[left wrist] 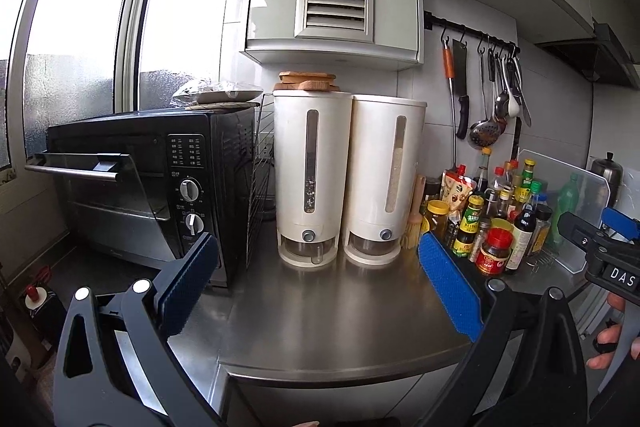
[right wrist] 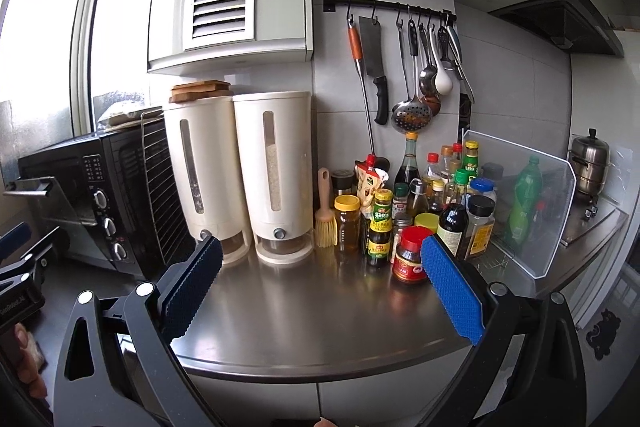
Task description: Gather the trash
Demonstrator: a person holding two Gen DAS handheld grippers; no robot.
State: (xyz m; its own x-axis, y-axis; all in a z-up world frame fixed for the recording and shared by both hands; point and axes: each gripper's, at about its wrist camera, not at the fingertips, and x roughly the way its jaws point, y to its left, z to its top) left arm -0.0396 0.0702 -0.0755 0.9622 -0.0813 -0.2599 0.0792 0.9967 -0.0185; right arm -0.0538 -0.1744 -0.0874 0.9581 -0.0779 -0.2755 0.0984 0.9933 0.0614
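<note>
No loose piece of trash shows clearly on the steel counter (left wrist: 320,315) in either view. My left gripper (left wrist: 316,255) hovers open over the counter's front edge, facing two white dispensers (left wrist: 310,175), with nothing between its blue pads. My right gripper (right wrist: 322,251) is open too and holds nothing. It hangs over the counter (right wrist: 312,307) in front of the condiment bottles (right wrist: 412,219). A green plastic bottle (right wrist: 524,203) stands behind a clear splash panel (right wrist: 552,227). Each gripper shows at the edge of the other's view: right gripper (left wrist: 600,239), left gripper (right wrist: 28,247).
A black toaster oven (left wrist: 132,187) stands at the left with its door ajar and a wire rack (left wrist: 260,167) leaning beside it. Knives and ladles hang from a wall rail (right wrist: 420,75). A steel pot (right wrist: 590,163) sits on the stove at far right. A person's fingers (left wrist: 608,343) hold the right gripper.
</note>
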